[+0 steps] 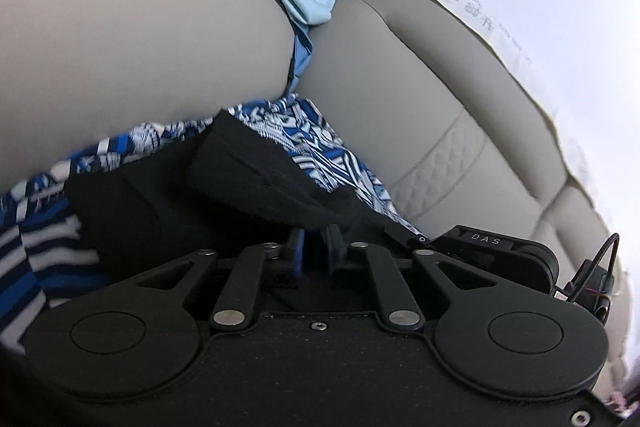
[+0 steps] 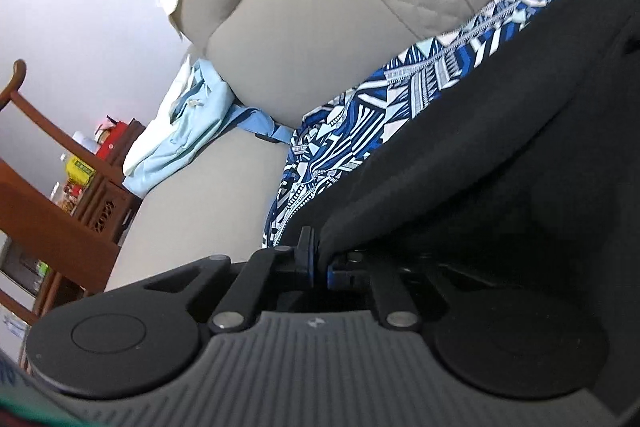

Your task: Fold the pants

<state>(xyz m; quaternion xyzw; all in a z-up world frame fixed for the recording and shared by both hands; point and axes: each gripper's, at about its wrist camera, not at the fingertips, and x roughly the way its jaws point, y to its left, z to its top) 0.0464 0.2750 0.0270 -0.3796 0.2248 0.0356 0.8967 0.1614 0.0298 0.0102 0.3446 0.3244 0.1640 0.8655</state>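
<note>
Your left tool [image 1: 316, 251] and right tool [image 2: 320, 259] each clench the black pants [image 1: 168, 195], stretched between them over the sofa [image 1: 400, 87].

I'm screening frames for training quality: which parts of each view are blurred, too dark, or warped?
Left wrist view: the sofa armrest is soft and out of focus; the black pants lose detail. Right wrist view: pants nearly featureless black, the wooden shelf tilted and bowed by the fisheye.
</note>
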